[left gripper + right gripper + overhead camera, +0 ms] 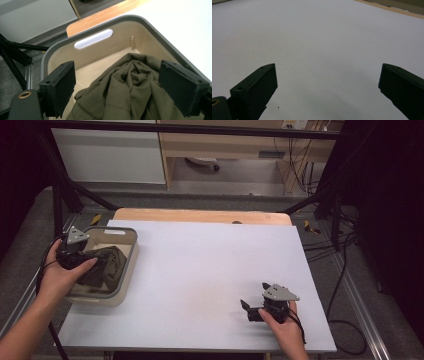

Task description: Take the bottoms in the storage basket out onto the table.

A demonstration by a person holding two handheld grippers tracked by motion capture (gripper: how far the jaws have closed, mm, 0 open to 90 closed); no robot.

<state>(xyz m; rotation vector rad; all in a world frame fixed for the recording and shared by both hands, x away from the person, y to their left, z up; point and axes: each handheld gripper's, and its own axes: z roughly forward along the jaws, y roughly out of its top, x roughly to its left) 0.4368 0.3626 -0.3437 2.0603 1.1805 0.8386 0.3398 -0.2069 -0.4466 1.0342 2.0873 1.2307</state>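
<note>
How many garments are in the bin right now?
1 that I can see: an olive-green garment bunched in the beige bin at the table's left, below the open left gripper. Anything beneath it would be hidden.

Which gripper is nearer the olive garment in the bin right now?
Left. The left gripper hangs open right over the olive garment in the bin; the right gripper rests across the table.

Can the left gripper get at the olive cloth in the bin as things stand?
Probably yes. The left gripper is open above the bin, its jaws either side of the bunched olive cloth, with nothing lying over it.
</note>
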